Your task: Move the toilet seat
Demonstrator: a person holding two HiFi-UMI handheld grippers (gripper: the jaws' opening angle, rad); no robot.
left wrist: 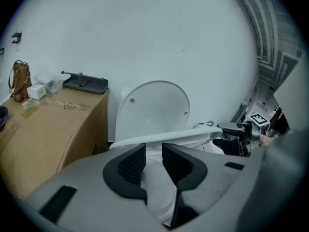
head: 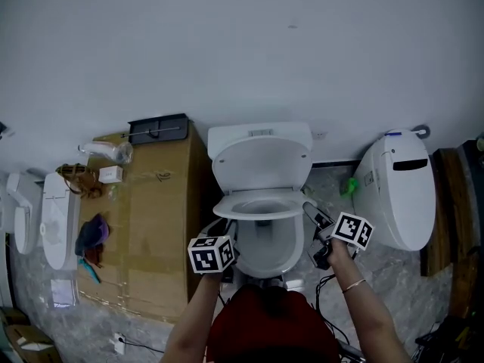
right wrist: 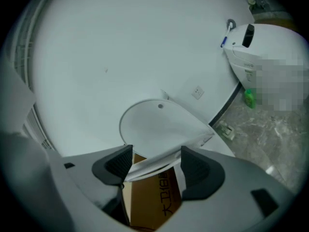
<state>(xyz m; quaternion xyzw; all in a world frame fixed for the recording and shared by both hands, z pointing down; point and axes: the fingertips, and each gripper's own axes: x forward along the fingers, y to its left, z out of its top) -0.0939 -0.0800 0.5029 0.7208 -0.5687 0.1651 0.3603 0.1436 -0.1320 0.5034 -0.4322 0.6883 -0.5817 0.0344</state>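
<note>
A white toilet stands against the wall with its lid [head: 262, 159] upright. The toilet seat [head: 261, 209] is lifted partway off the bowl [head: 265, 248] and tilted. My left gripper [head: 226, 234] is at the seat's left side, and in the left gripper view its jaws [left wrist: 153, 159] stand close together with the seat's white rim [left wrist: 164, 138] filling the gap. My right gripper [head: 313, 215] is at the seat's right side. In the right gripper view the seat's edge [right wrist: 161, 161] spans from pad to pad between its jaws [right wrist: 153, 166].
A large cardboard box [head: 155, 225] stands left of the toilet with a black tray [head: 157, 129], a bottle and a brown bag [head: 78, 178] on it. A second white toilet [head: 397, 191] and a green bottle [head: 350, 185] are on the right. Cables lie on the marble floor by my feet.
</note>
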